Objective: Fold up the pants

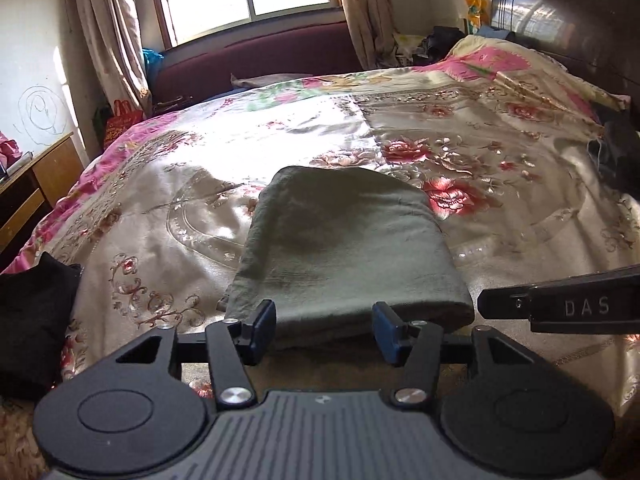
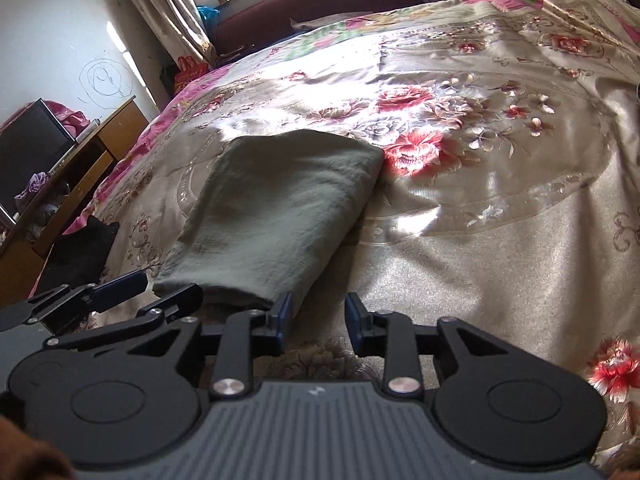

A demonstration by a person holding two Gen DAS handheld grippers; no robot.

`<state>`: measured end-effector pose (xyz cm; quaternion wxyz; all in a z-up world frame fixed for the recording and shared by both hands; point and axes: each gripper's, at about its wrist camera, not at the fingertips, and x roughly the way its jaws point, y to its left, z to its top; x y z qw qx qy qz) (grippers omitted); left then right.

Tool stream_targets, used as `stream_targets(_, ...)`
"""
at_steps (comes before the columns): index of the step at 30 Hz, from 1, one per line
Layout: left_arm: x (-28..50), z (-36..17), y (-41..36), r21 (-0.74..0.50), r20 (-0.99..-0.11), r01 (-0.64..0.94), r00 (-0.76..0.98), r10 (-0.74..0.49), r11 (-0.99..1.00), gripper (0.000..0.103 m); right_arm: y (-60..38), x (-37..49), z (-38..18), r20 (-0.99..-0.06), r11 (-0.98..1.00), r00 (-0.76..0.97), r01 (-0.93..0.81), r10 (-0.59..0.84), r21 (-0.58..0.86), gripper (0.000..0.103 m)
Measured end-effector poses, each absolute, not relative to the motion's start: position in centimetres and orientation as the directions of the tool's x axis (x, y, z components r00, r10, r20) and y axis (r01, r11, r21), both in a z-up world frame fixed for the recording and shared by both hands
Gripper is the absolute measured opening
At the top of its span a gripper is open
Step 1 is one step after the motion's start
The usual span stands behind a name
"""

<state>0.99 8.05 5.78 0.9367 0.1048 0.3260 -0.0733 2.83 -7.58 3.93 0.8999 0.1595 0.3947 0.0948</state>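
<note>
We list one grey-green, crinkled cotton pair of pants (image 1: pixel 344 248), folded into a soft rectangle, on the glossy floral satin bedspread (image 1: pixel 500 216). Left gripper (image 1: pixel 324 330): jaws wide, seemingly clear of its near edge. Right gripper (image 2: pixel 318 320): jaws narrower, empty, just beside that edge.

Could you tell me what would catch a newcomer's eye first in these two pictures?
First the folded grey-green pants, lying mid-bed on the shiny floral bedspread. Next, both hand-held grippers at the pants' near edge: the left and the right, open and gripping nothing.
</note>
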Motion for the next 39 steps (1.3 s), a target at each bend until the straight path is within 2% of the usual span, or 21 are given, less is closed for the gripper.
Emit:
stream_targets(6, -0.5, 6.1, 7.8, 0.191, -0.59, 0.167, 0.807, -0.023, 0.967, 0.083, -6.6, 1.4, 4.7, -0.658, 0.939, 0.695, -0.074, 0.289, 0.335, 0.032)
stream_targets(12, -1.1, 6.1, 7.9, 0.188, -0.586, 0.141, 0.811, -0.004, 0.972, 0.087, -6.2, 0.7, 4.6, -0.66, 0.945, 0.698, -0.081, 0.28, 0.316, 0.033)
stream_targets(39, -2.0, 4.4, 8.0, 0.184, -0.611, 0.087, 0.79, 0.045, 0.979, 0.09, -5.8, -0.1, 2.9, -0.692, 0.954, 0.675, -0.058, 0.256, 0.296, 0.033)
